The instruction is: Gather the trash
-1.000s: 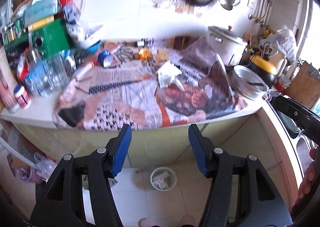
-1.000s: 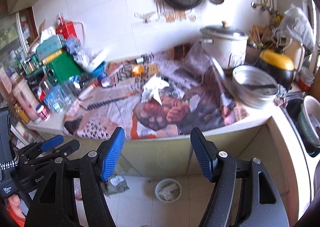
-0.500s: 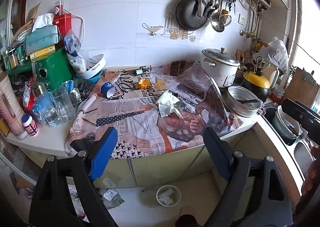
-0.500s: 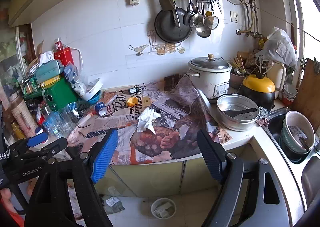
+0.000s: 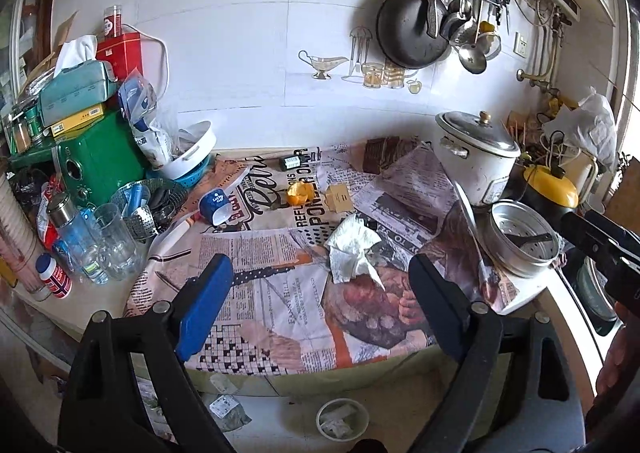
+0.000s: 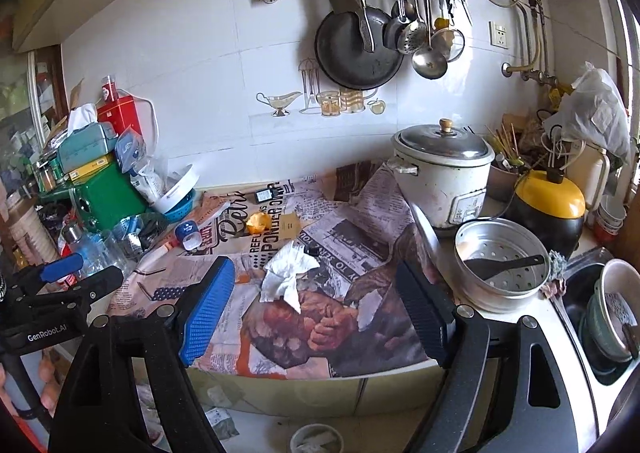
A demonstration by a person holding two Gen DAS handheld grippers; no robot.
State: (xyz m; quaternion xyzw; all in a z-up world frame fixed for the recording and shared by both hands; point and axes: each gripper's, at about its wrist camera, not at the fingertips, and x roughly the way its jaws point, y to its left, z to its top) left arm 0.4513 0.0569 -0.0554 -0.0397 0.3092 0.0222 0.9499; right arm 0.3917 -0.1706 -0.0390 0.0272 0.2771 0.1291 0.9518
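so both grippers hanging wide open, empty, short of counter edge. crumpled tissue (image 5: 352, 249) lying mid-newspaper (image 5: 280, 293), dead ahead between jaws of left gripper (image 5: 320, 309) and right gripper (image 6: 316, 305); nearer one hard telling, perhaps right.

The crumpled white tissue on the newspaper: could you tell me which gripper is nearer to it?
Hard to call; neither clearly. Both the left gripper and right gripper hang open, short of the crumpled tissue, which lies just beyond each one's fingertips.
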